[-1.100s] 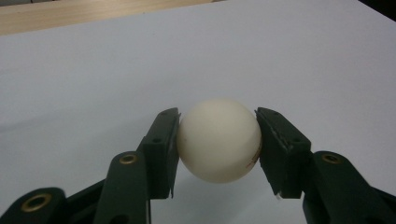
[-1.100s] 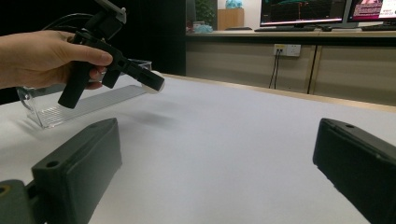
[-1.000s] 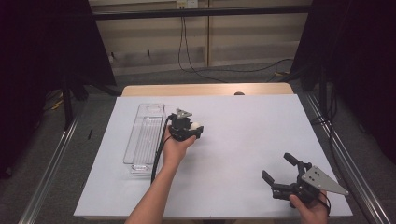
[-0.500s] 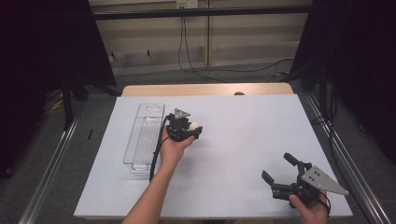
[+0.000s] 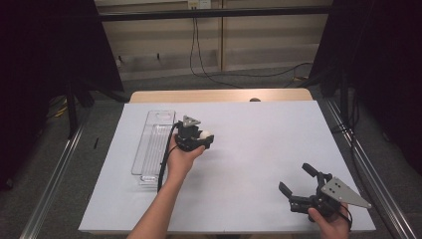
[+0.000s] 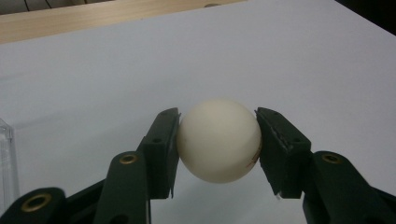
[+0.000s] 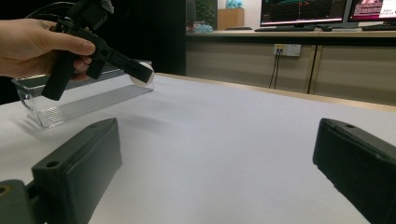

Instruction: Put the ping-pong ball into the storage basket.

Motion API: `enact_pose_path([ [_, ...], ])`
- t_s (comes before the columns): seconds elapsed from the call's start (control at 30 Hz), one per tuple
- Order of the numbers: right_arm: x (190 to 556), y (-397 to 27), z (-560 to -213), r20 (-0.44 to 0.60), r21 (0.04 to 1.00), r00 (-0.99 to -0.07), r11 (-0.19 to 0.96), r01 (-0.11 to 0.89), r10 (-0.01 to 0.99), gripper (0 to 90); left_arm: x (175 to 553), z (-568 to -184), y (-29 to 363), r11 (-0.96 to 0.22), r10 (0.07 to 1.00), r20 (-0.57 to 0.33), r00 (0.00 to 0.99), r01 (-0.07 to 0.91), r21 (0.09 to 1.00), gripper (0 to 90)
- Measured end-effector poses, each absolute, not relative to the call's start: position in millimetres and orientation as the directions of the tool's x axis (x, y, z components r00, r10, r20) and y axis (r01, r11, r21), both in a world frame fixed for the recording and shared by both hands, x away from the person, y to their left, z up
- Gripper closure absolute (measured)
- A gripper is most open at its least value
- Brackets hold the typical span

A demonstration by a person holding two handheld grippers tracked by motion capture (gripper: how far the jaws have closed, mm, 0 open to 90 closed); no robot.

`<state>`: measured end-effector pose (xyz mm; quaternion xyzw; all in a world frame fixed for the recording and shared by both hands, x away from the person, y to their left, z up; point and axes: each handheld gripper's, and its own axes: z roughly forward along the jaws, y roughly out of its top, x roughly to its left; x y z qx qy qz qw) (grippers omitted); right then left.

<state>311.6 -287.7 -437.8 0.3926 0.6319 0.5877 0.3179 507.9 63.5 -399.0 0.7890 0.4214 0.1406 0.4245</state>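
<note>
Left gripper view, left gripper (image 6: 218, 140) pinching a white ball (image 6: 218, 140) above the table (image 6: 303, 56), right gripper (image 5: 298, 181) gaping wide, resting apart.

Very little has changed for you across this second: your left hand-held gripper (image 5: 203, 140) has crept a touch toward the worktop's (image 5: 259, 134) right edge, carrying the white ball (image 6: 219, 140) with it, away from the clear tray (image 5: 152, 144).

We see a cream-white ball (image 6: 218, 140), smooth and round with a small red mark low on one side, pinched between two black jaws. It hangs above the white table (image 5: 259, 149), just beside a clear plastic tray (image 5: 152, 147).
</note>
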Motion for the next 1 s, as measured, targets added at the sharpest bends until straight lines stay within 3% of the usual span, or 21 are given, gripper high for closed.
enact_pose_path([
  [1.0,311,-287,-438,0.058,0.992,-0.489,0.004,0.126,0.871,0.8,501,-396,79,-0.244,0.782,-0.183,0.595,0.564,0.789,51.2],
])
